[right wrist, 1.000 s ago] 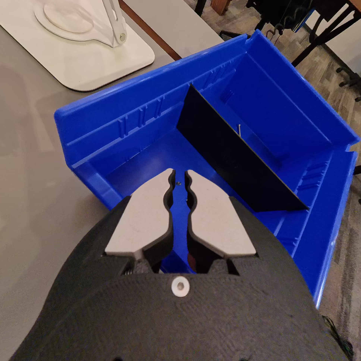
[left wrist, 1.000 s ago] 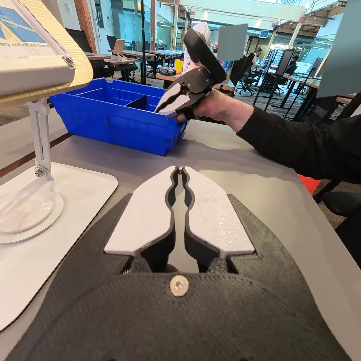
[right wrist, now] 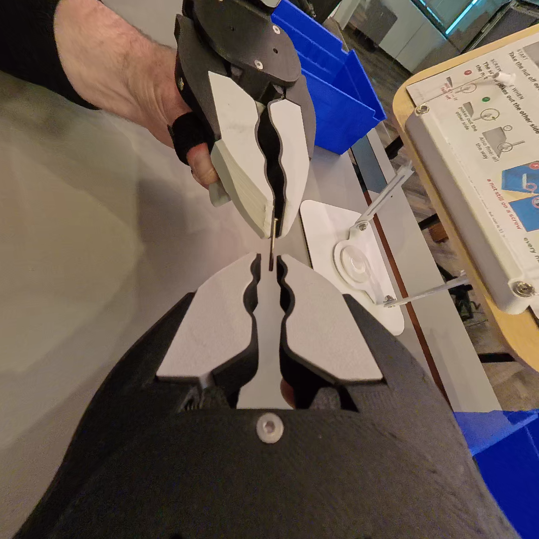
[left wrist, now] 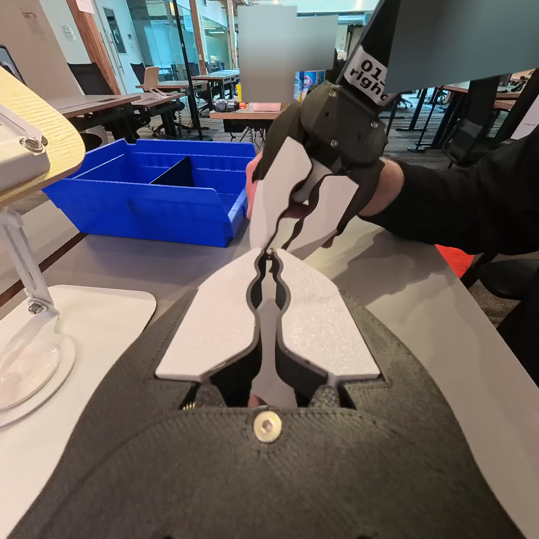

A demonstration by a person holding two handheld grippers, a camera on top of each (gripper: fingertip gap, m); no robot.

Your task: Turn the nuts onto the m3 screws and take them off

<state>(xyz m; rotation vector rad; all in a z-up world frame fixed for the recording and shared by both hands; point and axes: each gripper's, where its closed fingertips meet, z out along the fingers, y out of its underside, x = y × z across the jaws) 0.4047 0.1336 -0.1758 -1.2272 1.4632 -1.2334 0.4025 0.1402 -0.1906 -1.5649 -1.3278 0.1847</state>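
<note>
A grey tabletop (left wrist: 408, 291) fills the lower part of both views, with an open-plan office blurred behind it. At its far side stands a blue plastic parts bin (left wrist: 145, 210), split into compartments by a black divider panel (left wrist: 175, 176). Just beside the bin, a white flat-based stand (left wrist: 102, 320) carries a tilted, wood-edged instruction board (right wrist: 466, 175) on thin metal arms.

Above the table, well in front of the bin, two black hand-held grippers with pale wavy-edged fingers meet tip to tip. The left gripper (left wrist: 268, 255) is clenched on a thin metal m3 screw (right wrist: 272, 245). The right wrist view shows the screw's upper end pinched at the very tips of its fingers (right wrist: 239, 163) and the shaft sticking out towards the opposite tool. The person's left hand (right wrist: 122, 81), in a black sleeve and with a black strap over the thumb, grips the tool from behind.

The right gripper (right wrist: 267, 259), held by the right hand (left wrist: 385, 186), stands released, its jaws a narrow gap apart. The free end of the screw lies in that gap, clear of both fingers in the right wrist view. Whether a nut sits there cannot be told. In the left wrist view only a small metallic glint marks the spot where the two pairs of tips come together.
</note>
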